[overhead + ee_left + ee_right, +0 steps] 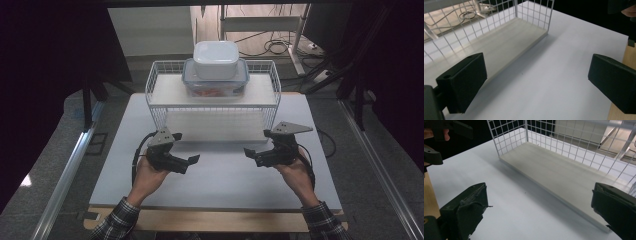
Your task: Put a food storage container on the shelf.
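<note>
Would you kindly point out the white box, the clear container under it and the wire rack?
white box [216, 56], high view, middle of its lid.
clear container [191, 84], high view, left front wall.
wire rack [159, 116], high view, left end's mesh.

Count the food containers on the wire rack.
2, stacked on the rack's top shelf: a clear container with blue-rimmed lid below, a white container on top. Lower shelf bare.
</note>
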`<state>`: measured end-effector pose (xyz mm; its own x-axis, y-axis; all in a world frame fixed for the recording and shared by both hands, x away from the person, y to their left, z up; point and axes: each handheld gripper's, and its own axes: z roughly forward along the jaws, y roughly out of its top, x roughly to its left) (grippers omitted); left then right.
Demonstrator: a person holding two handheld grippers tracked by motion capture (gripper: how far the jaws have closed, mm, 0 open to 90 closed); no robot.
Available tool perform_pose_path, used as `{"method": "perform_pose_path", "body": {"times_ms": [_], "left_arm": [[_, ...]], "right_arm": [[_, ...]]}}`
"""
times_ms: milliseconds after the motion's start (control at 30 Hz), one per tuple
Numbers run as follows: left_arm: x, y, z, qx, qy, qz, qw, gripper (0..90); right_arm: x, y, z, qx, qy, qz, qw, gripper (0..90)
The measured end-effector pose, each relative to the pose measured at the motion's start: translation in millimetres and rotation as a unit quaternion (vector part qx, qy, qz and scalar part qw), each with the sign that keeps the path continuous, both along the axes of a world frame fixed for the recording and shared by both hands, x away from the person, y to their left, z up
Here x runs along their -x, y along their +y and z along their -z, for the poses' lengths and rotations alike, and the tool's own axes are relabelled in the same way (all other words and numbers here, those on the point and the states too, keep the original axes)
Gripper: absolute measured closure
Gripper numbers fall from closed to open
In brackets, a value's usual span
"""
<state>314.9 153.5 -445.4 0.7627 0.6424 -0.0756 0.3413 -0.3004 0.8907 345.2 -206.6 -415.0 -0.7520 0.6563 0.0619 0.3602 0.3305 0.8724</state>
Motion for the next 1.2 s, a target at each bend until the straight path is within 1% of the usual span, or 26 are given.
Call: {"method": "perform_pose_path", "body": {"times_ms": [67,133,200,233,267,300,367,400,433,467,500,600,633,667,733,800,833,867,933,967,1033,1067,1100,1133,1167,1200], "left_arm": [[1.0,2.4,6.5,-0.001,0.005,-0.001,1.0000,2.2],[1.9,3.9,9.7,0.003,0.007,0.000,1.0000,2.1],[3.8,6.4,16.2,0.009,0.011,0.001,0.9999,2.1],[6.1,8.1,22.8,0.006,0.011,0.000,0.9999,2.1],[7.4,8.4,26.0,0.003,0.011,-0.003,0.9999,1.8],[7.4,8.4,26.0,0.003,0.011,-0.003,0.9999,1.5],[10.6,8.7,32.3,-0.002,0.012,-0.007,0.9999,1.5],[14.3,8.6,37.9,-0.010,0.011,-0.012,0.9998,1.2],[16.3,8.6,40.4,-0.016,0.010,-0.013,0.9997,1.1],[16.3,8.6,40.4,-0.016,0.010,-0.013,0.9997,0.9],[20.2,8.9,44.7,-0.030,0.006,-0.018,0.9994,0.7],[24.1,9.7,48.9,-0.035,0.005,-0.021,0.9992,0.5],[27.5,10.1,52.8,-0.041,0.007,-0.024,0.9989,0.3],[27.5,10.1,52.8,-0.041,0.007,-0.024,0.9989,0.3],[31.6,9.6,58.9,-0.050,0.012,-0.024,0.9984,0.1],[32.7,9.0,61.1,-0.054,0.014,-0.025,0.9982,0.1],[33.5,8.6,63.5,-0.059,0.017,-0.025,0.9978,0.0],[34.8,7.8,68.4,-0.070,0.023,-0.023,0.9970,0.0],[35.6,7.0,72.6,-0.082,0.029,-0.023,0.9959,0.0],[35.6,7.0,72.6,-0.082,0.029,-0.023,0.9959,0.0],[35.0,7.1,75.2,-0.091,0.032,-0.023,0.9950,0.0],[34.1,7.3,76.3,-0.092,0.036,-0.024,0.9949,0.0],[31.9,8.2,78.9,-0.089,0.044,-0.027,0.9946,0.0],[31.9,8.2,78.9,-0.089,0.044,-0.027,0.9946,0.0],[30.8,8.8,80.3,-0.087,0.049,-0.029,0.9946,0.0],[29.8,9.3,81.6,-0.086,0.053,-0.030,0.9945,0.0]], "right_arm": [[2.3,-1.1,6.2,0.003,0.003,0.001,1.0000,0.1],[3.7,-1.7,9.3,0.005,0.003,0.001,1.0000,0.0],[6.7,-2.9,15.7,0.006,0.005,0.002,1.0000,0.0],[9.7,-4.3,21.5,0.007,0.008,0.001,0.9999,0.0],[11.2,-5.0,24.1,0.007,0.009,0.001,0.9999,0.0],[11.2,-5.0,24.1,0.007,0.009,0.001,0.9999,0.0],[14.0,-6.4,29.3,0.007,0.010,0.001,0.9999,0.0],[16.5,-7.5,34.4,0.009,0.010,0.001,0.9999,0.0],[17.7,-8.0,37.1,0.010,0.011,0.000,0.9999,0.0],[17.7,-8.0,37.1,0.010,0.011,0.000,0.9999,0.0],[20.1,-8.9,42.1,0.015,0.013,0.001,0.9998,0.0],[22.1,-10.2,47.2,0.017,0.015,0.003,0.9997,0.0],[24.2,-11.0,52.4,0.021,0.020,0.006,0.9996,0.0],[24.2,-11.0,52.4,0.021,0.020,0.006,0.9996,0.0],[27.8,-12.0,61.1,0.028,0.027,0.012,0.9992,0.0],[29.0,-12.5,64.3,0.032,0.030,0.012,0.9990,0.0],[30.2,-12.8,67.4,0.036,0.032,0.013,0.9988,0.0],[32.3,-13.6,73.1,0.044,0.037,0.015,0.9982,0.0],[34.1,-14.5,78.1,0.048,0.043,0.015,0.9978,0.0],[34.1,-14.5,78.1,0.048,0.043,0.015,0.9978,0.0],[35.9,-15.0,85.2,0.053,0.054,0.012,0.9971,0.0],[35.9,-15.0,85.2,0.053,0.054,0.012,0.9971,0.0],[36.4,-14.2,89.5,0.061,0.059,0.011,0.9964,0.0],[36.4,-14.2,89.5,0.061,0.059,0.011,0.9964,0.0],[36.2,-13.3,91.7,0.064,0.063,0.010,0.9959,0.0],[35.3,-11.5,96.3,0.073,0.068,0.007,0.9950,0.0]]}}
